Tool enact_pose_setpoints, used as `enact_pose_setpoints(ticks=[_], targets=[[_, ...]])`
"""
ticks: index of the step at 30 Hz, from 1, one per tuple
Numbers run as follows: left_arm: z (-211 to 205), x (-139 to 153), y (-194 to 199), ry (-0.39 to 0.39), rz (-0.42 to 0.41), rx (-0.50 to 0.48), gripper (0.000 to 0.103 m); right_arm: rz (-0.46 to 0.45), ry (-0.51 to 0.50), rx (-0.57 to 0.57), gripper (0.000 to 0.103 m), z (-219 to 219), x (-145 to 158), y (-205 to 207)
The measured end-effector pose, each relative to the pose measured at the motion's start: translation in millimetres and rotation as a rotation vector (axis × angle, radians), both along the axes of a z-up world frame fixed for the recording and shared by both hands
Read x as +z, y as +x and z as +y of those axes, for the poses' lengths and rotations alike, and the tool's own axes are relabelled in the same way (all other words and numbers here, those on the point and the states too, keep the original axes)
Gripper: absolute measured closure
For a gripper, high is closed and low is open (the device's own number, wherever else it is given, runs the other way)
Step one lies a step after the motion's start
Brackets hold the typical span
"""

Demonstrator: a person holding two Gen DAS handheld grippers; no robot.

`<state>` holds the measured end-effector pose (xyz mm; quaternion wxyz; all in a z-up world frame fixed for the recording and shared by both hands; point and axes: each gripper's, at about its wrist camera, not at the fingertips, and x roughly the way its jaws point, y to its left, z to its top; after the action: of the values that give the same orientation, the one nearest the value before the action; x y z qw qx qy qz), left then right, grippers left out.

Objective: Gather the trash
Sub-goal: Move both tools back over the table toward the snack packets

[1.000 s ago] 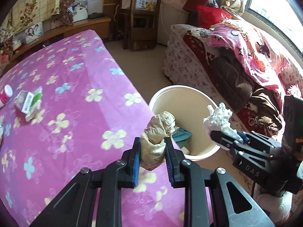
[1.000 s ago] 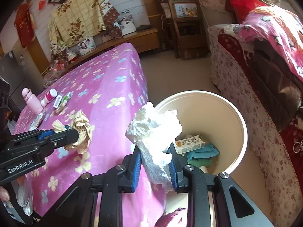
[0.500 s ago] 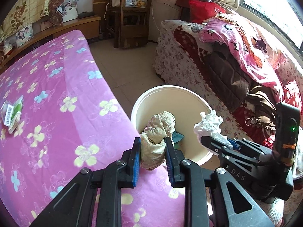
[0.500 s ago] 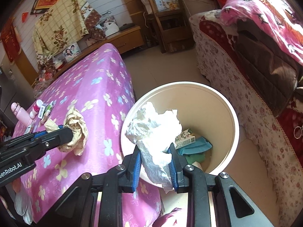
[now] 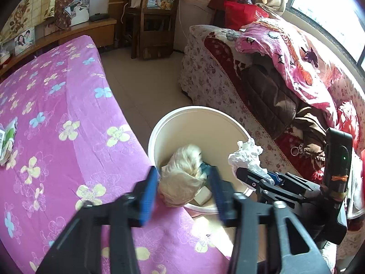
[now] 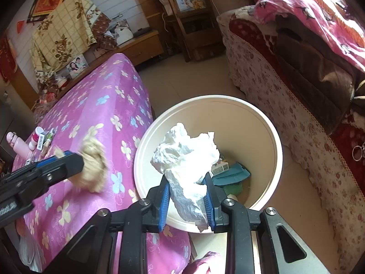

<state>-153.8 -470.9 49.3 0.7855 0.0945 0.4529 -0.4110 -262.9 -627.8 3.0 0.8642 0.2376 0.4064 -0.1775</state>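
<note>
Fingers: left gripper (image 5: pixel 184 190) opening, blurred wad (image 5: pixel 182 179) loose | right gripper (image 6: pixel 187 199) opening, tissue (image 6: pixel 186 159) between

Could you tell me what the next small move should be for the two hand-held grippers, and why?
Probably open the right hand-held gripper next: its white tissue hangs over the bin, while the left hand-held gripper is opening and its pads are clear of the brown paper wad.

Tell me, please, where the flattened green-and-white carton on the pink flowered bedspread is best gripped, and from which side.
Probably across its two long edges, from above: the green-and-white carton lies flat on the soft bedspread, so only its narrow width suits a pinch.
</note>
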Motion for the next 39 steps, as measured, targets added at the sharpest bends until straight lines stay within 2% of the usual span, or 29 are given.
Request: enact_pose_setpoints(ticks=[1,2,3,4,15,23,33,39], targets=[[1,0,0,-0.004,-0.004,0.004,0.046,0.003,0.008,-0.005,0.068,-1,-2,0],[2,0,1,-0.002,-0.006,0.006,0.046,0.004,0.013,-0.010,0.061,-2,-3,0],[3,-1,2,0.001,-0.007,0.009,0.046,0.003,0.016,-0.013,0.046,-3,-3,0],[4,-2,2,0.002,-0.005,0.012,0.046,0.000,0.016,-0.015,0.041,-3,-4,-1],[23,-2,6,0.006,-0.016,0.044,0.046,-0.003,0.016,-0.014,0.041,2,-2,-2],[59,2,10,0.028,-0.056,0.096,0.046,-0.010,0.002,0.026,0.041,26,13,4],[141,11,30,0.065,-0.108,0.211,0.042,-0.048,-0.007,0.131,0.041,83,37,28],[215,17,57,0.090,-0.109,0.329,0.042,-0.058,-0.001,0.236,0.041,133,46,56]])
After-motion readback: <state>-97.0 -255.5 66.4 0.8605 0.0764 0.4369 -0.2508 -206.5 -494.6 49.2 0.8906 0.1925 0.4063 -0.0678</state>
